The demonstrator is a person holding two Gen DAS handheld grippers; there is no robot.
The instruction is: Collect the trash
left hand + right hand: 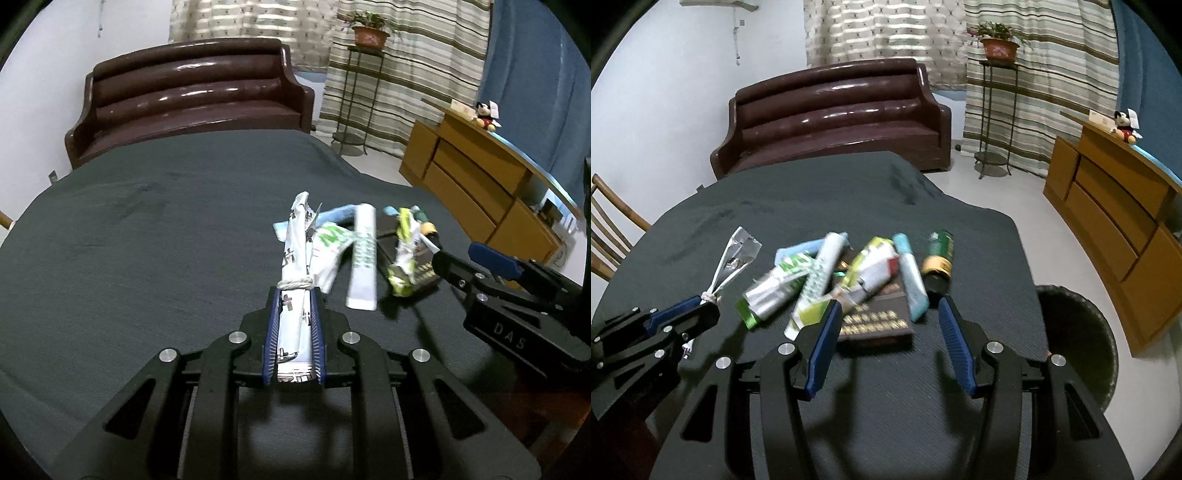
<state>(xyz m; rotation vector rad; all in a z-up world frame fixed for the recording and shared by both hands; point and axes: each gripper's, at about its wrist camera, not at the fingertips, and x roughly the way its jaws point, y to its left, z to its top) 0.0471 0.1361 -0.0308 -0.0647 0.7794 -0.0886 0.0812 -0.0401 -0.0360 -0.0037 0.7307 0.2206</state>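
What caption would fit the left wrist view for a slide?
Left gripper shut on a string-tied wrapper, beside remaining trash on the dark table.

Your white wrapper (293, 258), tied with string, is sitting clamped lengthwise between blue pads. Crumpled tubes and packets (827, 280) are lying heaped on the dark bench (812, 199).

dark grey tablecloth (147, 240), striped curtain (406, 81), brown sofa (192, 96)
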